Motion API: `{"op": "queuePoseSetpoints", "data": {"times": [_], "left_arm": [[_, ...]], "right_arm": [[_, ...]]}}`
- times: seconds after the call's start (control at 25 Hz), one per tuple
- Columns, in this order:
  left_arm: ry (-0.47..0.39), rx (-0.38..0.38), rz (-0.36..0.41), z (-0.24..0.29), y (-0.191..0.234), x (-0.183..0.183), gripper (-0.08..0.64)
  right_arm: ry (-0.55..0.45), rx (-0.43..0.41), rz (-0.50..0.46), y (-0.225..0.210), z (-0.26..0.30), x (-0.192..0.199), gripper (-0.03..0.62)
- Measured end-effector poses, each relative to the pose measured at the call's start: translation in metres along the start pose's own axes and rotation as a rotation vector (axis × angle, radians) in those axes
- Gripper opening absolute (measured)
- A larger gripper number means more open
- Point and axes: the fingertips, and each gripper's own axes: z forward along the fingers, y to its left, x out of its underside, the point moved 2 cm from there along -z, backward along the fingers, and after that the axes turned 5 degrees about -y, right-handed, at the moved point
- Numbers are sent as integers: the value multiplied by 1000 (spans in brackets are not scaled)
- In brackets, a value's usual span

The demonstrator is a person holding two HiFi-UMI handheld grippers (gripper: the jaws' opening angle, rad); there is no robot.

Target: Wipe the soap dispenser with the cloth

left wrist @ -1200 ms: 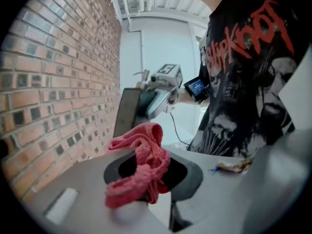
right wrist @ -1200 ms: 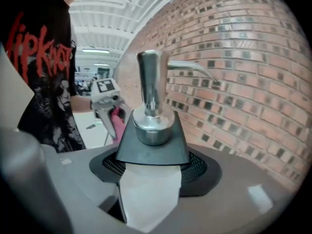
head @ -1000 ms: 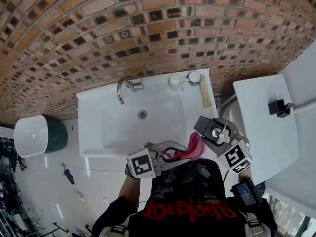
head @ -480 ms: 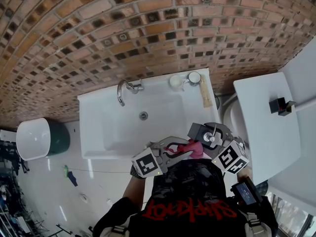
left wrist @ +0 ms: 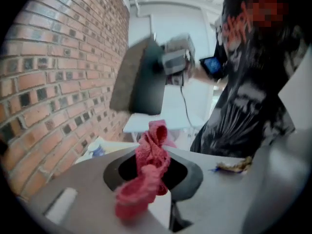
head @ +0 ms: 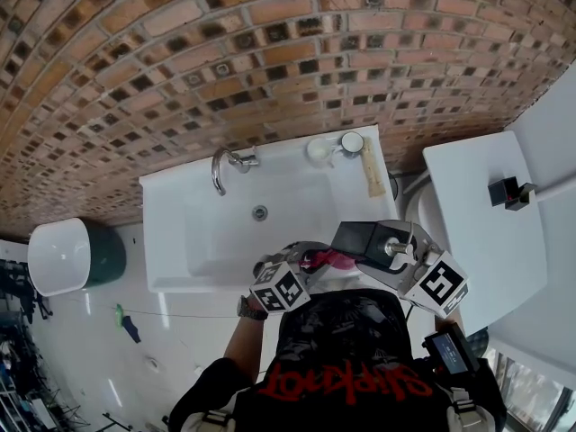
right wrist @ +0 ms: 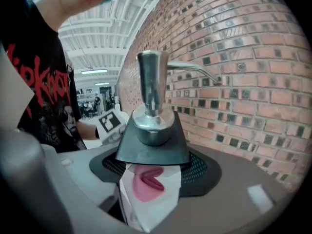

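Observation:
The soap dispenser [head: 363, 238] is a dark square block with a silver pump [right wrist: 150, 81]. My right gripper [head: 382, 252] is shut on it and holds it tilted over the sink's front right corner. In the right gripper view the dispenser's base [right wrist: 152, 139] sits between the jaws. My left gripper [head: 309, 261] is shut on a pink cloth [head: 330, 259], which lies against the dispenser's underside. The bunched cloth [left wrist: 149, 165] stands up between the left jaws, with the dispenser [left wrist: 142, 83] beyond it. A patch of the cloth [right wrist: 145, 182] shows below the dispenser.
A white sink [head: 180, 241] with a chrome faucet [head: 221, 166] stands against the brick wall. Small cups [head: 353, 141] and a wooden brush [head: 372, 170] sit at its back right. A white table [head: 486, 241] is at the right, a white bin [head: 56, 256] at the left.
The left gripper has moved toward the dispenser, bringing the hanging cloth up under it. The right gripper has lifted and tilted the dispenser leftward, toward the sink.

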Motion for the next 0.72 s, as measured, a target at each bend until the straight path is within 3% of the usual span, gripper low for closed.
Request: {"op": "queuePoseSetpoints", "data": {"times": [0.08,0.12,0.28,0.36,0.44,0.52,0.6,0.72], "left_arm": [[130,-58,8,8,6,26,49],[127,-89,-14,7,11,27,49],[-117,-192,-117,-25,33,-14,49],[-270,-167,-94,-42,32,-51,49],[-387,-87,-28,-55,22,-92,49],[-431,-19,19,-55,11,-117,49],[-430,-3,22,-45,11,-121,49],[-464,-25,-54,-36,22,-108,49]], "right_arm": [[-40,-9,33,2,-1,-7,304],[-16,-7,15,2,-1,-2,304],[213,51,-129,-5,3,45,304],[324,83,-196,-8,7,72,304],[391,94,-239,-10,12,93,304],[390,83,-230,-7,15,98,304],[342,64,-196,-4,17,90,304],[292,44,-175,-2,16,75,304]]}}
